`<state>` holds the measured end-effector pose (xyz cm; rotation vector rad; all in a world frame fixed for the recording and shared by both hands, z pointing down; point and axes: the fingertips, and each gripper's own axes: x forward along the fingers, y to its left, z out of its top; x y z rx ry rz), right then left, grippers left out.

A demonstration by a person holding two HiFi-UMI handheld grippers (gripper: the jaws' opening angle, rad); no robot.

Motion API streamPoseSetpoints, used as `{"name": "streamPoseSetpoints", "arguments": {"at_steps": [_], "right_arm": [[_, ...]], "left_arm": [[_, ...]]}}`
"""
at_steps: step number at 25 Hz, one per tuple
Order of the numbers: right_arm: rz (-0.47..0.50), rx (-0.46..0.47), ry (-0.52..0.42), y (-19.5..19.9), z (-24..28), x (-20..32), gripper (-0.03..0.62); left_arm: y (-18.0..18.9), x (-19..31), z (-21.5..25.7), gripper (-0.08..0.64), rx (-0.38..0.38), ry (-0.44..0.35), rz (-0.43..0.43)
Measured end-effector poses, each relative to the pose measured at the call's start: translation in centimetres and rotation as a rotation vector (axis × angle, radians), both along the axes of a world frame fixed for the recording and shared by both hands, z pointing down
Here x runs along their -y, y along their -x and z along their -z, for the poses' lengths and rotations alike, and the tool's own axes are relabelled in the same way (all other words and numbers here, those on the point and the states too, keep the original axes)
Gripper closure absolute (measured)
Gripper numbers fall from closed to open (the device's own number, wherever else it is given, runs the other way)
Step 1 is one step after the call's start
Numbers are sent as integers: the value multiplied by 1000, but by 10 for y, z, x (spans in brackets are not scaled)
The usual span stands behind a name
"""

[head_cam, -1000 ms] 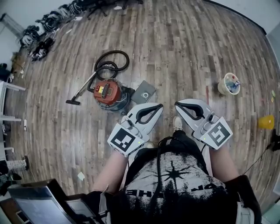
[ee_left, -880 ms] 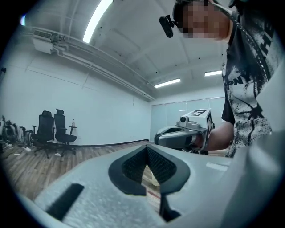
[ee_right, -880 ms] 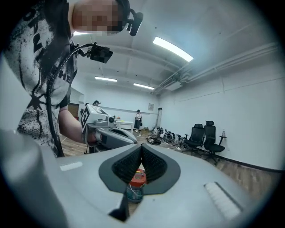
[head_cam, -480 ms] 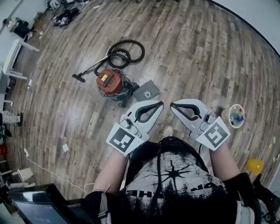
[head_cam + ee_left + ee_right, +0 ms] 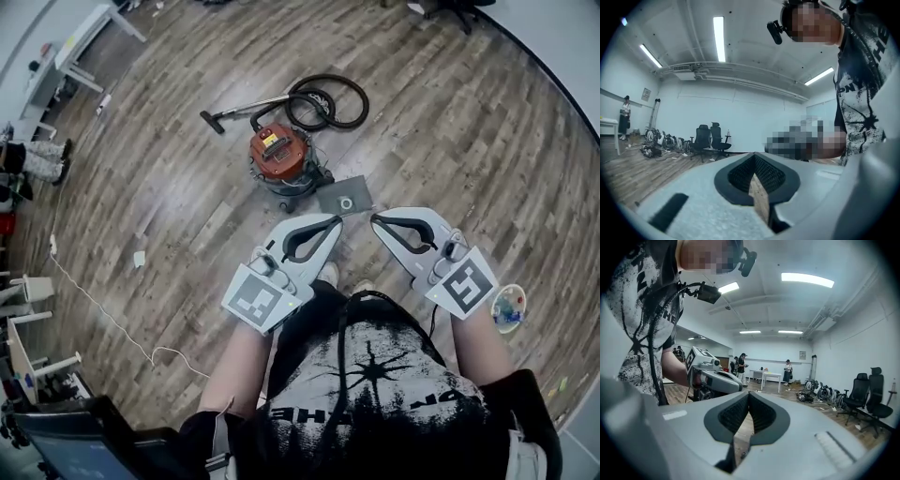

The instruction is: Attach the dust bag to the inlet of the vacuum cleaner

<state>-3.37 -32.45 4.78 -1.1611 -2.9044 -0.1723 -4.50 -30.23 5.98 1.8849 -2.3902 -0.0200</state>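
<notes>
In the head view the vacuum cleaner [image 5: 278, 155], a dark drum with a red-orange top, stands on the wood floor with its black hose [image 5: 330, 99] coiled behind it. The dust bag [image 5: 345, 197], a flat grey square with a round hole, lies on the floor just right of the vacuum. My left gripper [image 5: 335, 221] and right gripper [image 5: 376, 222] are held level in front of the body, side by side, well above the floor and short of the bag. Both are shut and empty. The left gripper view shows shut jaws [image 5: 754, 164], and so does the right gripper view [image 5: 747, 397].
A white table [image 5: 82, 36] stands far left and a thin cable [image 5: 94, 302] runs across the floor. A bowl of small items [image 5: 507, 307] sits at the right. Office chairs [image 5: 707, 138] line the wall, and people [image 5: 787, 369] stand far off by a table.
The head view has swung round: the vacuum and dust bag have shifted from left of centre to right above the gripper tips. Both grippers stayed shut and empty, side by side.
</notes>
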Motion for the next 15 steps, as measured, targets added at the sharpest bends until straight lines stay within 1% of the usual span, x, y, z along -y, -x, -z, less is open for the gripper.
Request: {"name": "streamPoseSetpoints", "arguments": {"at_steps": [3,6,12,15], "right_arm": [[15,9,-7,13,7,-10,584],[7,16,-21,30,10,-15,584],[-47,29,-24,51,9,-27,584],[-90,31,-38,56,5,-24,584]], "left_arm": [[11,-8,4,557,11,1,0],[25,-10,10,557,32,-7,-17],[47,-21,8,557,39,-29,-72],[52,-21,1,557,43,-15,-114]]}}
